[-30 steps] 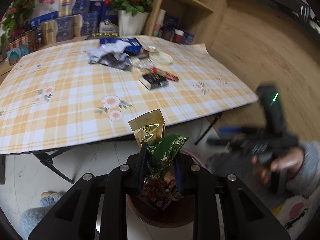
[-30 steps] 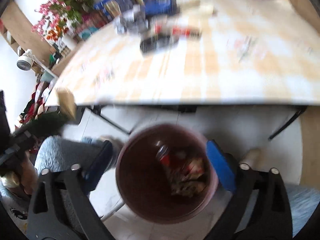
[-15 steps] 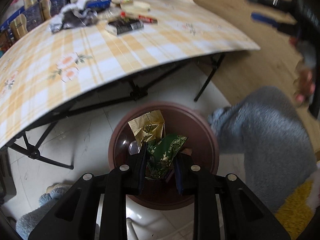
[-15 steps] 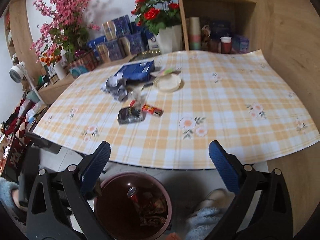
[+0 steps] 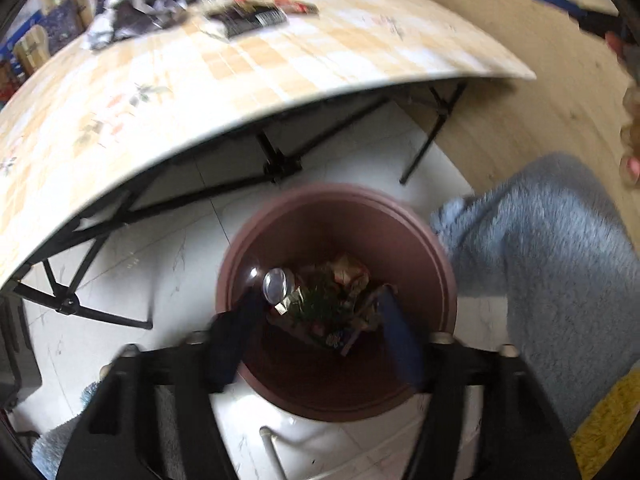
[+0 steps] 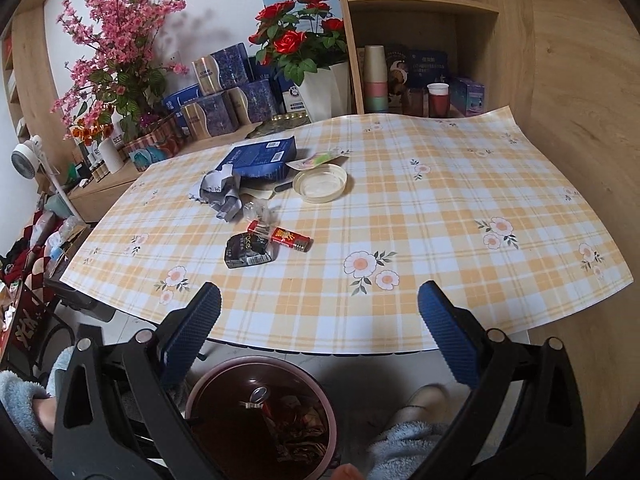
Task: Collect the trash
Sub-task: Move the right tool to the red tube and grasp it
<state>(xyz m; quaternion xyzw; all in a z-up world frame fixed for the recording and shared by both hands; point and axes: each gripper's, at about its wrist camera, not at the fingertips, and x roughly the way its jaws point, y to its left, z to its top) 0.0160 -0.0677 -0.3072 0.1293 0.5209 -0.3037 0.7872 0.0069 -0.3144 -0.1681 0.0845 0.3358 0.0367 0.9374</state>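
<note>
My left gripper [image 5: 318, 300] hangs over the brown trash bin [image 5: 248, 256], its jaws opening with nothing pressed between them. The green and gold wrappers [image 5: 336, 288] lie inside the bin beside a can [image 5: 274, 286]. My right gripper [image 6: 318, 300] is open and empty, held above the table's near edge. On the checked tablecloth [image 6: 400, 220] lie a black packet [image 6: 248, 251], a red wrapper [image 6: 286, 237], crumpled grey paper [image 6: 220, 192], a blue box [image 6: 260, 158] and a clear round lid [image 6: 320, 182]. The bin [image 6: 208, 384] shows below the right gripper too.
The folding table's black legs [image 5: 276, 164] stand just behind the bin. A person's grey fleece leg [image 5: 552, 264] is right of the bin, a slippered foot [image 6: 420, 404] beside it. Boxes, flower pots [image 6: 320, 88] and shelves [image 6: 420, 4] line the wall behind the table.
The left gripper came down over the bin and its jaws spread, dropping the green and gold wrappers in. The right gripper rose from over the bin to face the tabletop.
</note>
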